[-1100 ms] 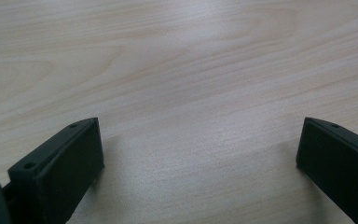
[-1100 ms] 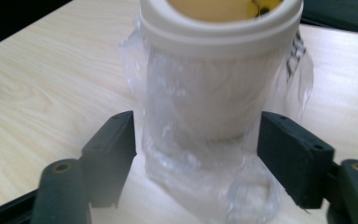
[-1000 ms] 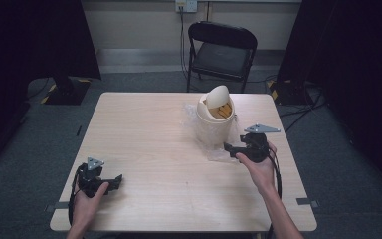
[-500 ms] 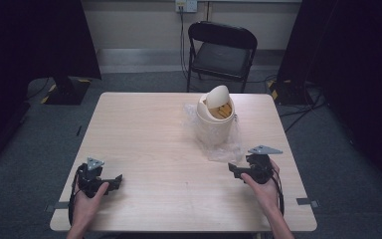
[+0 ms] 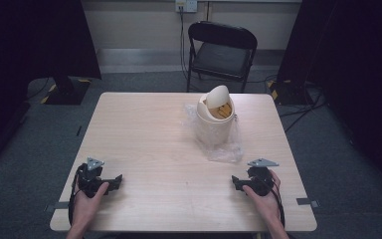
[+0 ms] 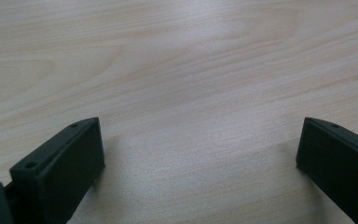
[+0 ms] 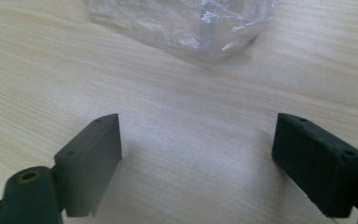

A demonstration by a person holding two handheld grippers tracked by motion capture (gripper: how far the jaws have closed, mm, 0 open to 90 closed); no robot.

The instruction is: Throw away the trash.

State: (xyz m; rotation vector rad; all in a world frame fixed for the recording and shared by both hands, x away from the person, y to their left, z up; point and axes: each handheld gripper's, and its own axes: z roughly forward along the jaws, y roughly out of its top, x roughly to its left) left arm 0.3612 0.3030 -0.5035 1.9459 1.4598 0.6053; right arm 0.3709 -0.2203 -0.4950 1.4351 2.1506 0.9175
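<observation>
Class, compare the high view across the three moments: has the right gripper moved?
Yes. The right gripper has drawn back from the small bin toward the table's near edge, and its jaws stand open over bare wood.

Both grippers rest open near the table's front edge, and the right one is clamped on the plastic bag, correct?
Not quite. The right gripper is open and empty; in the right gripper view the plastic bag lies ahead of its fingers, untouched. The left gripper is open too.

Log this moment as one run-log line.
left gripper: open, empty, near table edge | right gripper: open, empty, short of plastic bag | small bin: upright on bag, lid tilted
</observation>
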